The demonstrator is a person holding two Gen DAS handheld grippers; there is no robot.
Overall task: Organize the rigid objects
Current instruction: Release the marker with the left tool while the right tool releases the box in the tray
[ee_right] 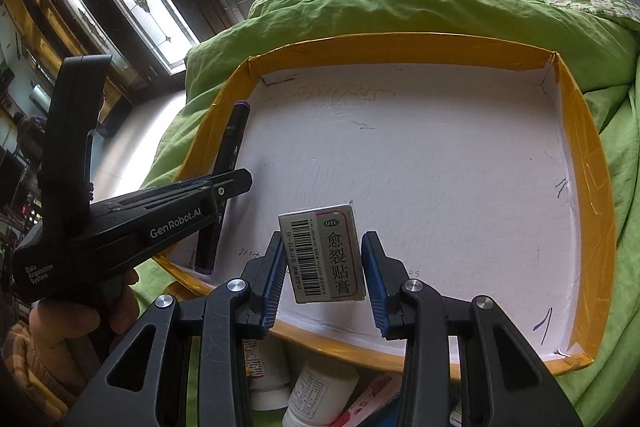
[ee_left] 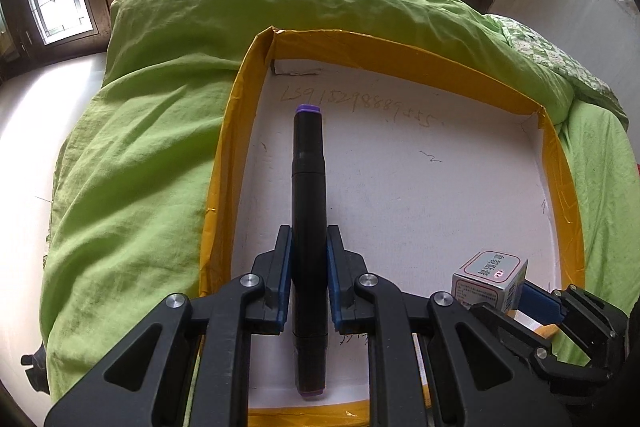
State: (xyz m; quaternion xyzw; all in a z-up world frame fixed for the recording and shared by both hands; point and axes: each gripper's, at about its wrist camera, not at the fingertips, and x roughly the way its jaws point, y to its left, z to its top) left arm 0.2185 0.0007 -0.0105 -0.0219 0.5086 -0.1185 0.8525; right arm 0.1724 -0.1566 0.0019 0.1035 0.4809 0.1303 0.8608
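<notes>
A shallow tray [ee_left: 224, 163] with yellow-taped walls and a white floor lies on a green cloth; it also shows in the right wrist view [ee_right: 588, 131]. My left gripper [ee_left: 308, 247] is shut on a black marker [ee_left: 308, 167] with purple ends, held over the tray's left side, pointing away. The marker also shows in the right wrist view [ee_right: 228, 155]. My right gripper [ee_right: 324, 267] stands around a small white medicine box [ee_right: 326, 255] with a barcode at the tray's near edge. Its left pad touches the box; a small gap shows at the right pad. The box also shows in the left wrist view [ee_left: 490, 281].
The green cloth [ee_left: 140, 147] covers the surface around the tray. White bottles [ee_right: 316, 391] and a packet lie below the tray's near edge. A patterned cloth [ee_left: 552, 55] lies at the far right. Windows stand behind.
</notes>
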